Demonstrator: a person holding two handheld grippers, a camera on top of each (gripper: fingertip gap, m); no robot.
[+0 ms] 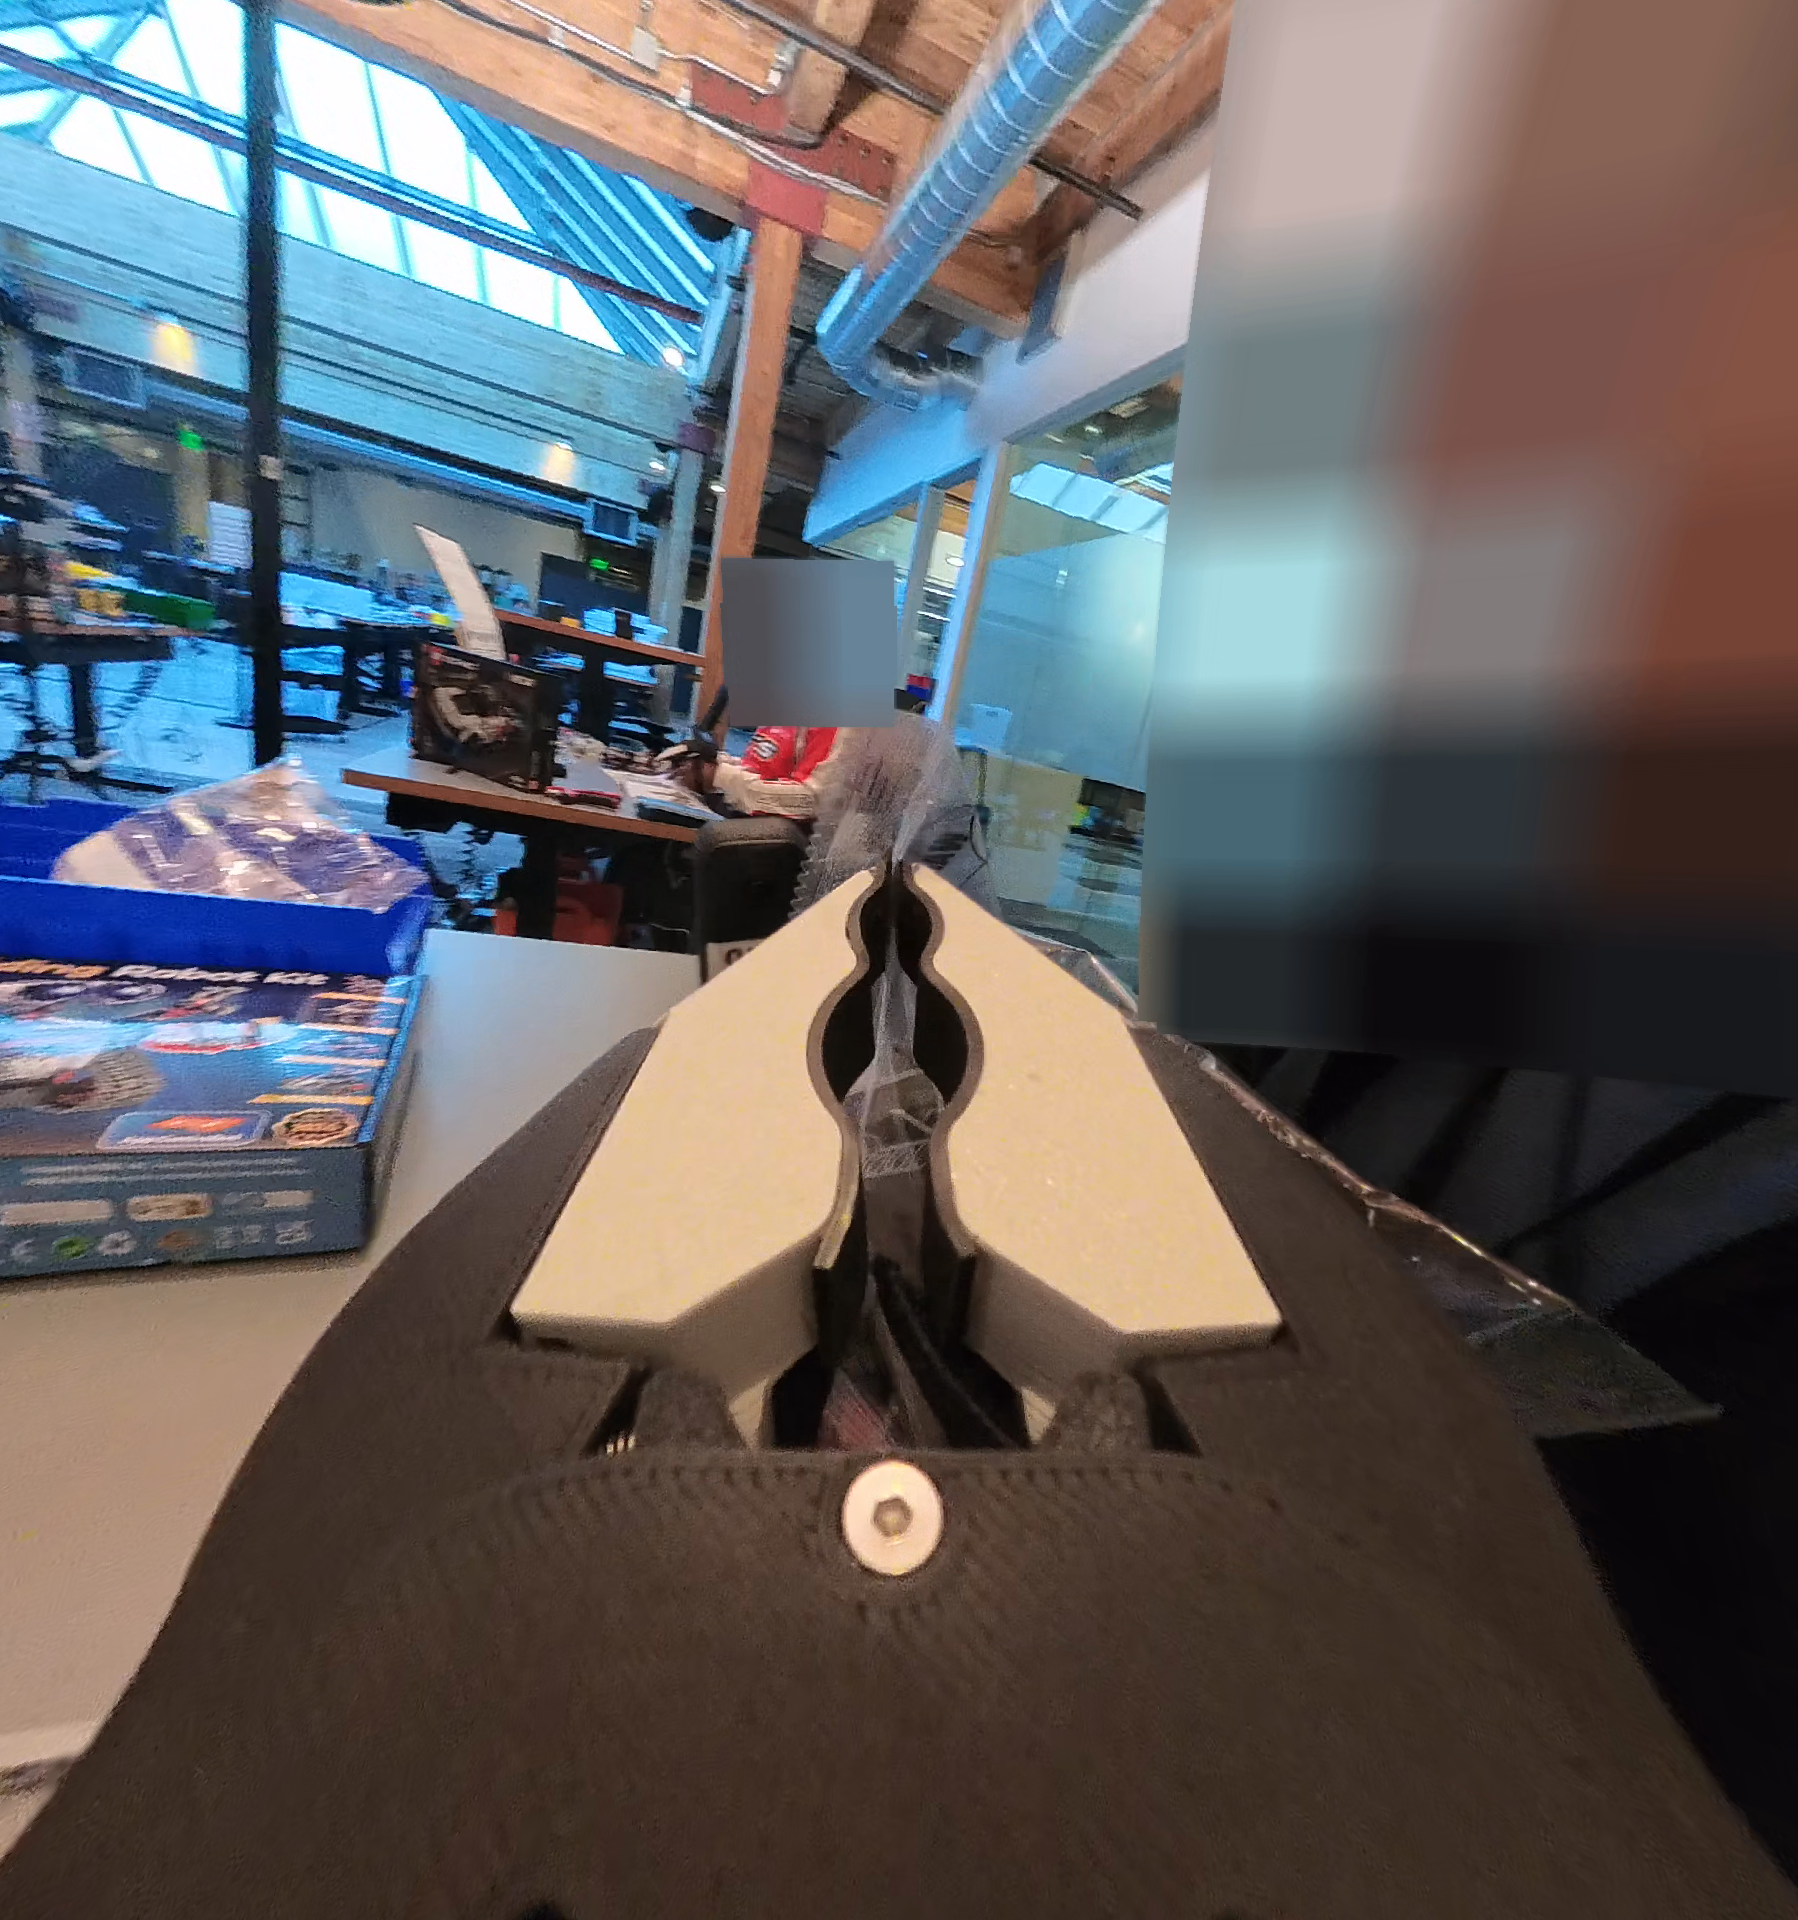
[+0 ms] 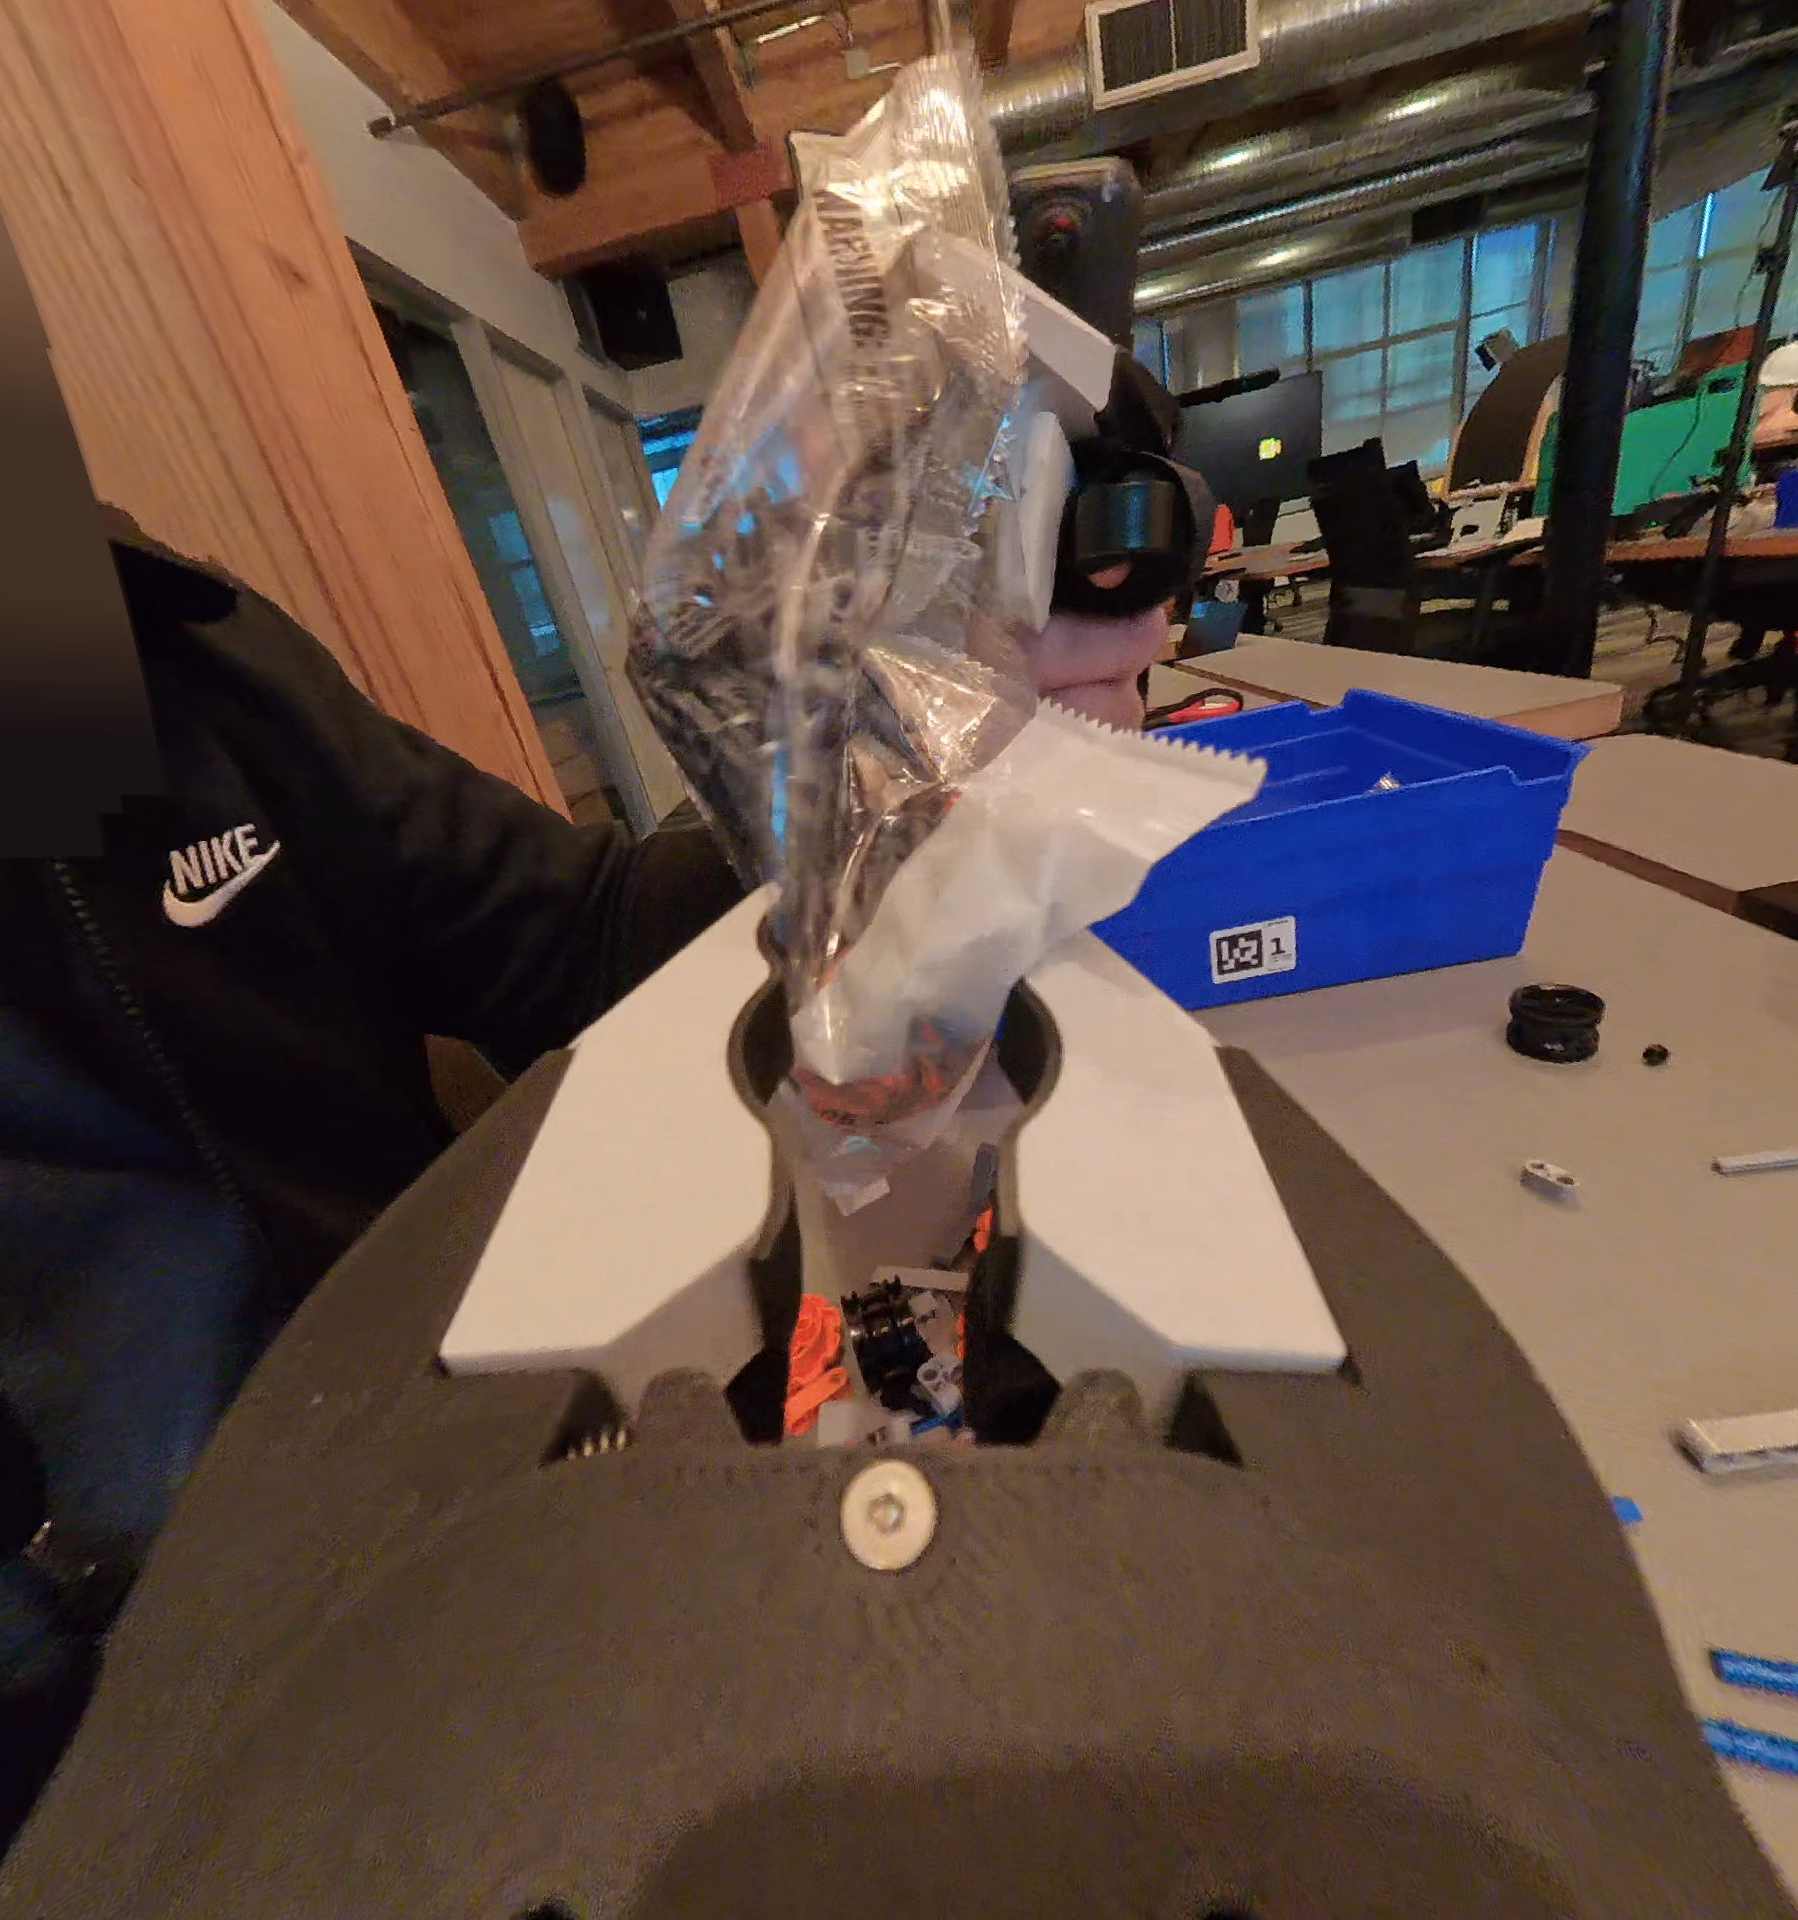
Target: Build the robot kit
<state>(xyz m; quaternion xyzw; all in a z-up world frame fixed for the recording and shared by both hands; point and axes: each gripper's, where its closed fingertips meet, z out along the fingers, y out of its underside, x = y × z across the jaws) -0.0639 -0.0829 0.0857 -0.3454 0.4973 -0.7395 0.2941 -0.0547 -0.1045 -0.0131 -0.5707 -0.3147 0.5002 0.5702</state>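
Observation:
In the left wrist view my left gripper (image 1: 893,875) is shut on the thin edge of a clear plastic bag (image 1: 890,790), which pokes out past the fingertips. In the right wrist view my right gripper (image 2: 916,935) is shut on the bunched lower end of the same clear plastic bag (image 2: 853,540), which holds small dark and orange parts and stands up above the fingers. The left gripper (image 2: 1040,499) shows there too, pinching the bag's upper right edge. Both hold the bag in the air above the table (image 2: 1394,1195). Loose small parts (image 2: 874,1340) show through the gap below the right fingers.
A blue bin (image 2: 1394,831) stands behind the bag; in the left wrist view it (image 1: 178,920) holds another plastic bag. A blue kit box (image 1: 147,1101) lies on the table. A black wheel (image 2: 1555,1023) and small loose pieces (image 2: 1549,1179) lie at right. A person's black jacket (image 2: 251,935) is close at left. Tip to tip, the grippers are about 10 cm apart.

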